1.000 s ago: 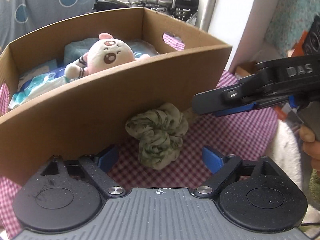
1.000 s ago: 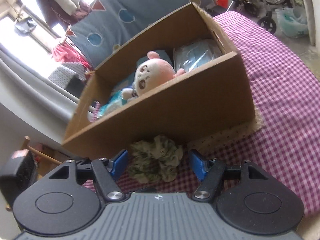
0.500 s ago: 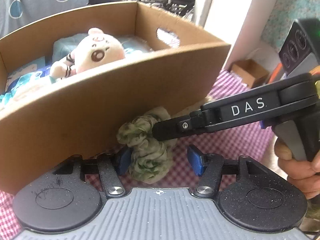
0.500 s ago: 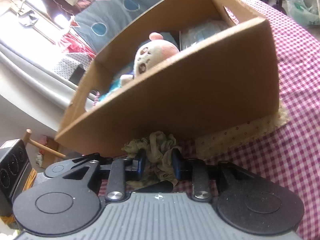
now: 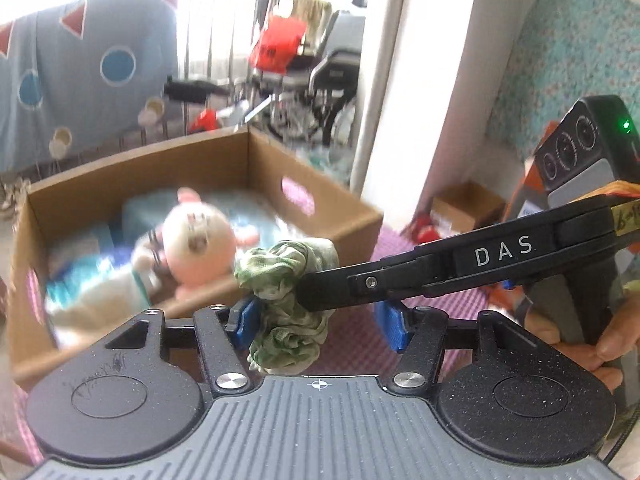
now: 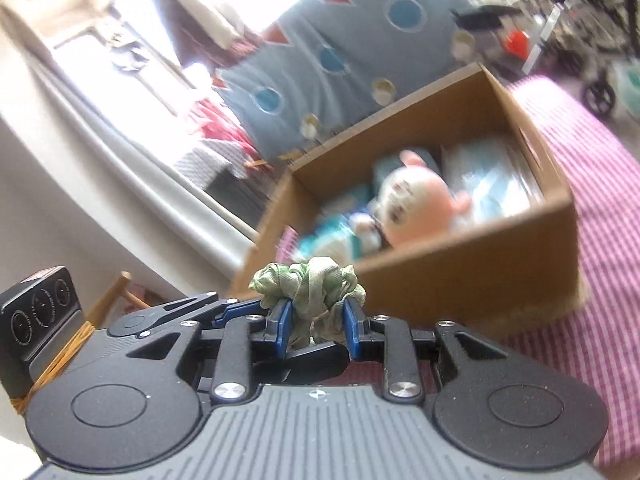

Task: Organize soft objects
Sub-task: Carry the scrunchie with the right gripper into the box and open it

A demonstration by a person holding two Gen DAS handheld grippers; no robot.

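Left wrist view: the green scrunchie (image 5: 286,308) hangs in the air in front of the cardboard box (image 5: 352,224), above the pink checked cloth (image 5: 352,344). The left gripper (image 5: 318,326) touches it with its left blue pad only; the right pad stands clear, so its grip is not confirmed. The right gripper (image 5: 316,292) reaches in from the right, clamped on the scrunchie, with a person's hand (image 5: 592,350) on its handle. A pink plush toy (image 5: 196,246) lies inside the box.

Right wrist view: the right gripper (image 6: 316,326) is clenched on the scrunchie (image 6: 312,284), both blue pads pressing it. The box (image 6: 480,264) stands behind, holding the plush toy (image 6: 416,208) and pale blue packs (image 6: 492,180).
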